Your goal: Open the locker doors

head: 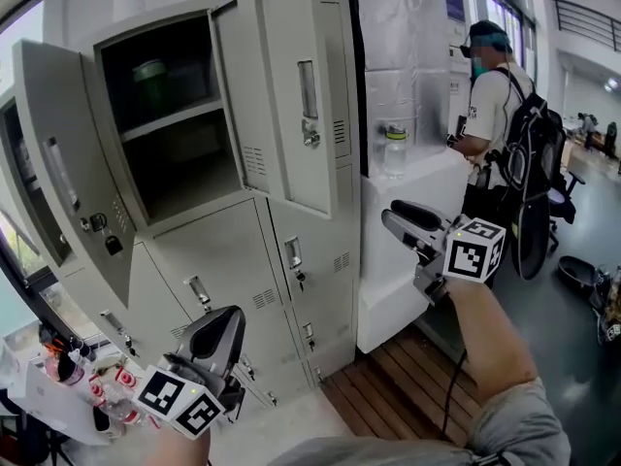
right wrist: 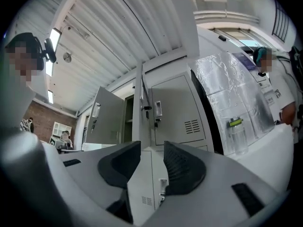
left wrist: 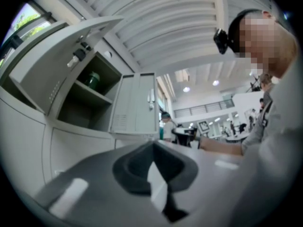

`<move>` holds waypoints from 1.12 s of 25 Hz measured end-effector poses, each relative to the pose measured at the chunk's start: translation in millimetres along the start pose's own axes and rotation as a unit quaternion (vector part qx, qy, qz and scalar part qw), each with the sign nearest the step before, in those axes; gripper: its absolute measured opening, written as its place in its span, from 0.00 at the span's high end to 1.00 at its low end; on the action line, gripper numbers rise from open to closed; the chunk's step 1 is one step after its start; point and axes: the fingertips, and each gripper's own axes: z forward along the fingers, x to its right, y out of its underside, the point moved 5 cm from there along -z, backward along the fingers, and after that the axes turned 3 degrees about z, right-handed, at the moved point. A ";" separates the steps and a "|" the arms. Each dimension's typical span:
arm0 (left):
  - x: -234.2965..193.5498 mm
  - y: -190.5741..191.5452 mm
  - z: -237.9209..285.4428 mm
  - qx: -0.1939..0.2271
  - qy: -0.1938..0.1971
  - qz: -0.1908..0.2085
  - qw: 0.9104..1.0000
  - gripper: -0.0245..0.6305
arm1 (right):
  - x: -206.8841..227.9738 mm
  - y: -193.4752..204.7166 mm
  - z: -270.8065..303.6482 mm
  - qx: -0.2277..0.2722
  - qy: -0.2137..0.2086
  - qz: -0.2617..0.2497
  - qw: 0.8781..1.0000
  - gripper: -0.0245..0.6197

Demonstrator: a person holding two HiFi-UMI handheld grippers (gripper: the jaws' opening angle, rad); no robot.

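A grey locker cabinet [head: 233,260] fills the left half of the head view. One upper door [head: 63,163] is swung far out to the left. A second upper door [head: 286,95] stands out to the right of the open dark compartment [head: 179,124]. The lower doors [head: 218,270] are closed, each with a small handle [head: 293,253]. My left gripper [head: 218,333] is low in front of the lower doors, jaws together and empty; it [left wrist: 154,148] looks up at the open compartment [left wrist: 85,93]. My right gripper [head: 393,219] hangs off the cabinet's right side, open and empty; it [right wrist: 151,148] faces the right column's doors [right wrist: 177,117].
A plastic-wrapped white unit [head: 408,76] and white counter [head: 427,183] with a bottle [head: 394,149] stand right of the lockers. A person with a backpack [head: 500,115] stands beyond. Clutter [head: 73,377] lies at lower left. A green item [head: 150,71] sits inside the compartment. Wooden decking [head: 398,382] is below.
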 end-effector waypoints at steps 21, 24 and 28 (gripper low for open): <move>20.1 -26.8 95.8 -0.012 -0.119 0.053 0.991 0.96 | 53.4 -99.0 207.4 -0.007 -0.165 -0.056 0.985 0.75; 18.5 -25.8 105.2 -0.017 -0.142 0.059 0.988 0.96 | 48.8 -104.5 233.9 -0.008 -0.193 -0.063 0.979 0.75; 15.7 -26.8 114.1 -0.024 -0.162 0.069 0.984 0.96 | 37.1 -114.8 261.8 -0.011 -0.224 -0.071 0.972 0.75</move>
